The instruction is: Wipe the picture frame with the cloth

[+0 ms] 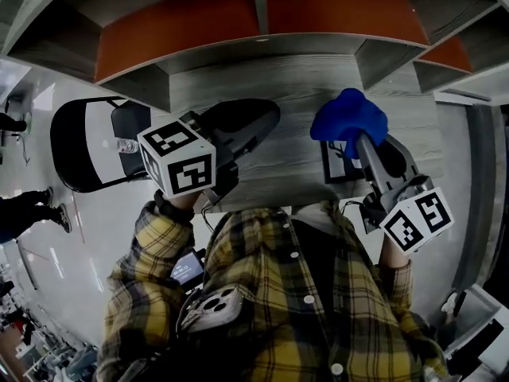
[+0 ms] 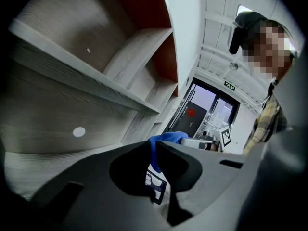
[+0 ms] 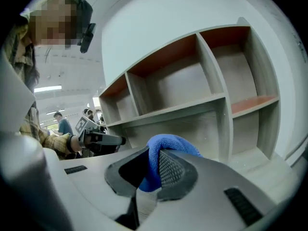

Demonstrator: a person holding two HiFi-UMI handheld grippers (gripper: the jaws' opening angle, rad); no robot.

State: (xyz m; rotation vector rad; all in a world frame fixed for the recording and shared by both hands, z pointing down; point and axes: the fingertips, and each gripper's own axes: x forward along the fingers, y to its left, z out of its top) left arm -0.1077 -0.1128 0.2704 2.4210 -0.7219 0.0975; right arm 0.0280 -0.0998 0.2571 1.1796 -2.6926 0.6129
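Cloth (image 3: 163, 146) first: gripping it, blue and bunched, between the closed jaws of the right gripper (image 3: 155, 165), with a fat wad bulging past the tips. Holding the left gripper (image 2: 153, 150) alongside, well apart from the cloth, jaws drawn nearly together with only a thin slit and nothing between them. Hovering both above the desk (image 1: 278, 169).

Finding the picture frame (image 2: 154, 185) just beyond, down on the desk beneath the cloth and partly hidden behind the right gripper in the head view. Lying flat or propped: impossible to tell.

Judging the step as bringing cloth to frame, with no contact yet. Probably best done by spreading the left jaws wider and pinning one frame edge before any rubbing, to stop it sliding. Then lowering the soft wad, not the hard jaw tips, onto the face, and stroking lightly from edge to edge.

Facing, farthest off, the grey shelf unit (image 3: 183, 109) with its orange-red back panels.
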